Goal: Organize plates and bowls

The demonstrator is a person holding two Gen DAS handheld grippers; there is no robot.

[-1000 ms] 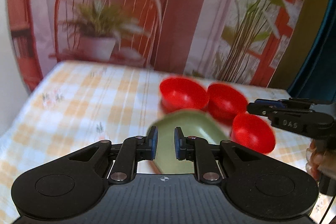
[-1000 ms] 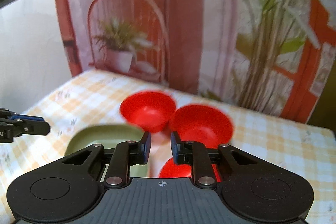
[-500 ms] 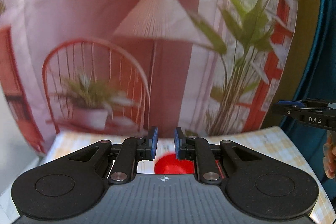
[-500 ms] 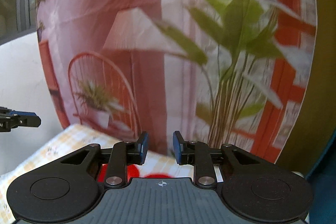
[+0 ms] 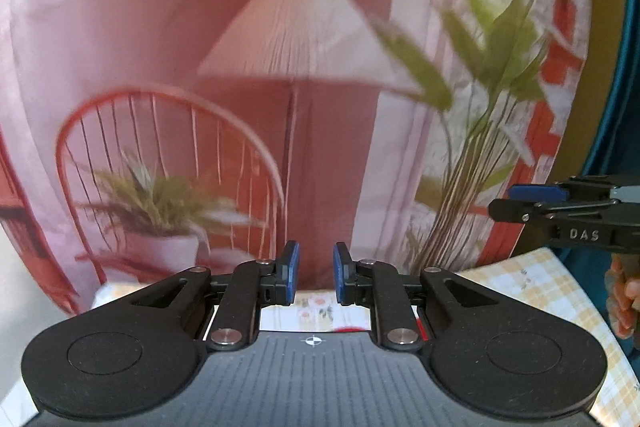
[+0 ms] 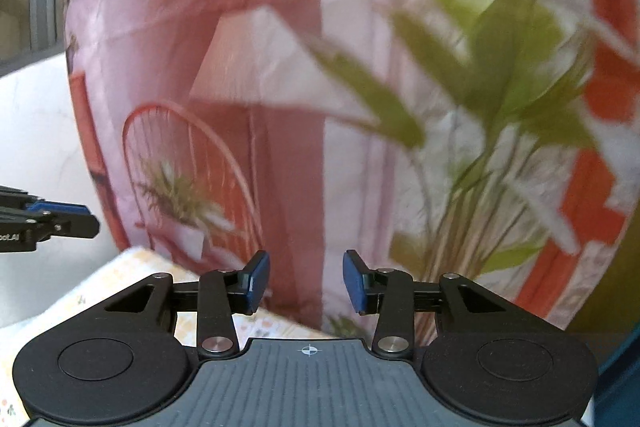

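Observation:
Both grippers are tilted up toward the backdrop, so the plates and bowls are hidden below them. Only a red sliver of a bowl (image 5: 350, 329) peeks out behind my left gripper's body. My left gripper (image 5: 314, 273) is open a little and empty. My right gripper (image 6: 306, 281) is open wider and empty. The right gripper also shows side-on at the right edge of the left wrist view (image 5: 520, 201). The left gripper shows at the left edge of the right wrist view (image 6: 76, 217).
The table with a yellow checked cloth (image 5: 532, 277) lies low in both views (image 6: 132, 269). A printed backdrop (image 5: 280, 87) with a lamp, chair and plants hangs right behind it. A white wall (image 6: 36, 147) stands at the left.
Both grippers have tilted up and away from the table; the red bowls and green dish dropped out of view. The right gripper has opened wider.

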